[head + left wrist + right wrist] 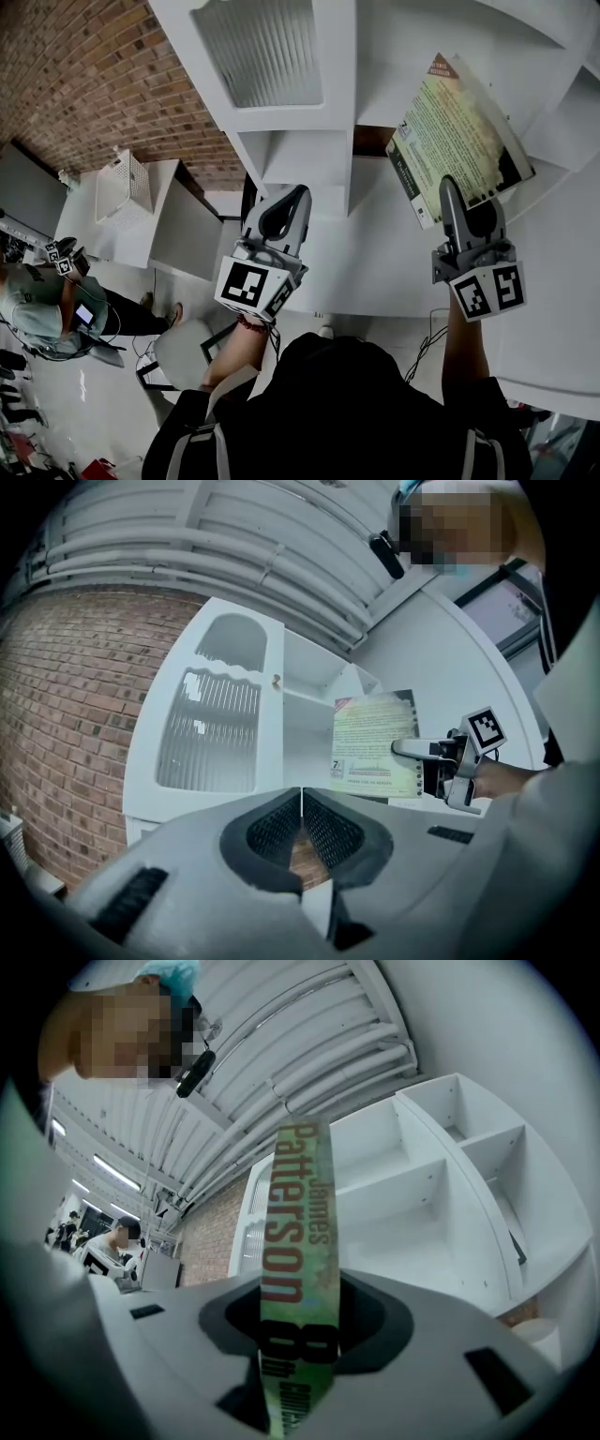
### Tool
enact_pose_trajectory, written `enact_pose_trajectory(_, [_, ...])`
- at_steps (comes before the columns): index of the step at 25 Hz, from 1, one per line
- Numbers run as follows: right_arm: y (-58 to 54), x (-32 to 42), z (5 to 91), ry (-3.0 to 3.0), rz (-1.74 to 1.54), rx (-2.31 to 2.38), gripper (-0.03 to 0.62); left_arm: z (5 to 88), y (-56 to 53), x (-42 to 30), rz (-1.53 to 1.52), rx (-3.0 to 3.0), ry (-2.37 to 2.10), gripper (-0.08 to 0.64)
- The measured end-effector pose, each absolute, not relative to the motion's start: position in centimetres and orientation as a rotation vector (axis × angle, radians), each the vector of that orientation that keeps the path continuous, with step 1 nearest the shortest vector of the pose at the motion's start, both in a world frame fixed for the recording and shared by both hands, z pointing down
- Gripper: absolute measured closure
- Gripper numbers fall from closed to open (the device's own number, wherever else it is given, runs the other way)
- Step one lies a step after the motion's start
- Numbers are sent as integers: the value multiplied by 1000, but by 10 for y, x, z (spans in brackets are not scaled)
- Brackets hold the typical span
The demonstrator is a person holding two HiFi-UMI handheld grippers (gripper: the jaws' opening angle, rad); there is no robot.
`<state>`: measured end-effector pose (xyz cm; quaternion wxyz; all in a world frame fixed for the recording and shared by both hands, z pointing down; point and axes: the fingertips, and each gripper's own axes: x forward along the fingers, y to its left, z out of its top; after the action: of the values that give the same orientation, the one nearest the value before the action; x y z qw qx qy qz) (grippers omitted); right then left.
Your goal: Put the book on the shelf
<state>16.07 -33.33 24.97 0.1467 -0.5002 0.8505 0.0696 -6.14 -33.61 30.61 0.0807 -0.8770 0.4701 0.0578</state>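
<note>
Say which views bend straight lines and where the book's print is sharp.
Left gripper view: strong fisheye, shelf edges bow, corners dark. Right gripper view: same bending; book spine print large and sharp. Head view: milder bending, cover text too small to read.

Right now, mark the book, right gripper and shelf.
book (459, 141), head view, middle of back cover.
right gripper (452, 192), head view, fingertips at the book's lower edge.
shelf (412, 1232), right gripper view, bare compartment wall.

Glossy paper book (459, 131), smooth white shelf (375, 244)
</note>
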Motion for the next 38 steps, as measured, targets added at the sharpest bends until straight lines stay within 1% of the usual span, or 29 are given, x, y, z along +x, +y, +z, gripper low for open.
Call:
enact_pose_trajectory(6, [-368,160,227,2452,221,-1481,428,288,-362,-62,179,-2602,1459,540])
enact_pose_trajectory(16, [-411,158,209,2426,243,-1494,428,273,-382,-56,187,-2575,1421,540])
enact_pose_trajectory(29, [-486,134,197,2432,311,-1600,427,274,-423,-63,138,-2572,1500,540])
enact_pose_trajectory(38, [-532,113,198,2409,341,-1727,428,271,-434,-52,122,-2542,1496,540])
